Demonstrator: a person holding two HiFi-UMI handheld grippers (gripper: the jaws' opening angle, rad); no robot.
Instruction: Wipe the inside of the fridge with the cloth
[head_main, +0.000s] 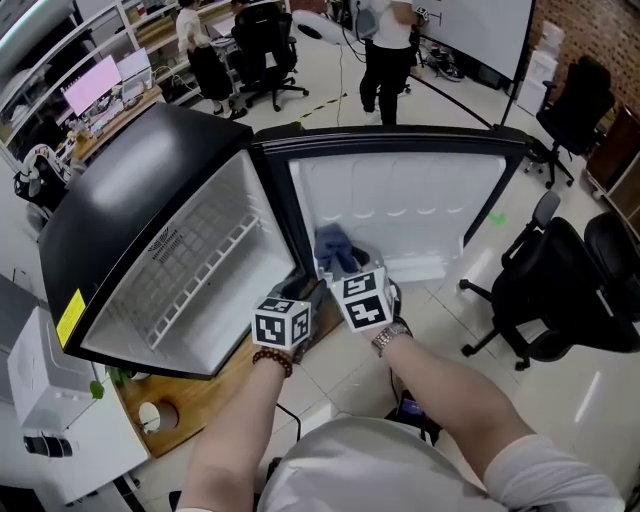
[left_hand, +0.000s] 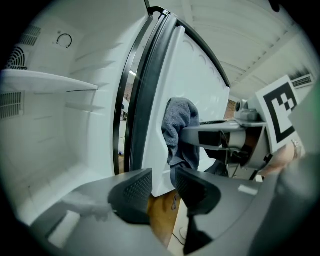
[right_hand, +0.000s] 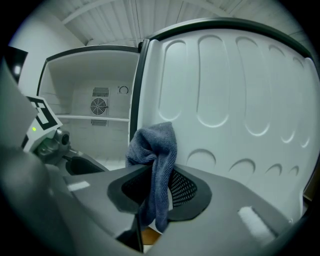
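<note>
Blue-grey terry cloth (right_hand: 152, 165): clamped between jaws of right tool (right_hand: 156, 192), bunched top above, tail hanging below. Position: just beside white ribbed inner door panel (right_hand: 235, 100) of open black fridge (head_main: 140, 190), near hinge. Left tool (left_hand: 162, 186): jaws partly apart, empty, beside right tool.
</note>
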